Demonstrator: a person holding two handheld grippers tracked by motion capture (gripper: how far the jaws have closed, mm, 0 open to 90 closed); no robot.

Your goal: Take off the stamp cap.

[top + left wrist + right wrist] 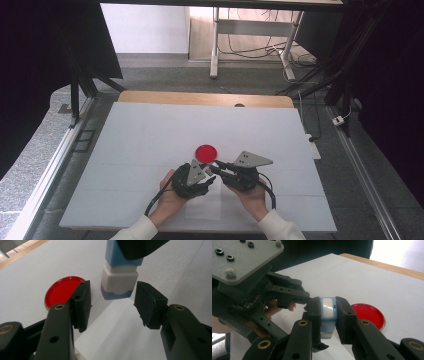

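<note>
Right gripper [325,315] clamped on blue-white block [327,312]; left gripper [112,302] spread wide, flanking block's end. Red disc [206,152] just beside; surface [150,135] roomy beyond.

red lid [63,291]: glossy plastic | blue-and-white block [119,277] beside lid: smooth plastic | table [150,135] under lid: matt white | gripper pads [147,302]: rough black

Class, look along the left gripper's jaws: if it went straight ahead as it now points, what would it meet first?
Probably the blue-and-white block held in the right gripper. It lies just ahead of the left gripper, in line with the gap between its open jaws. The red lid sits off to one side.
</note>
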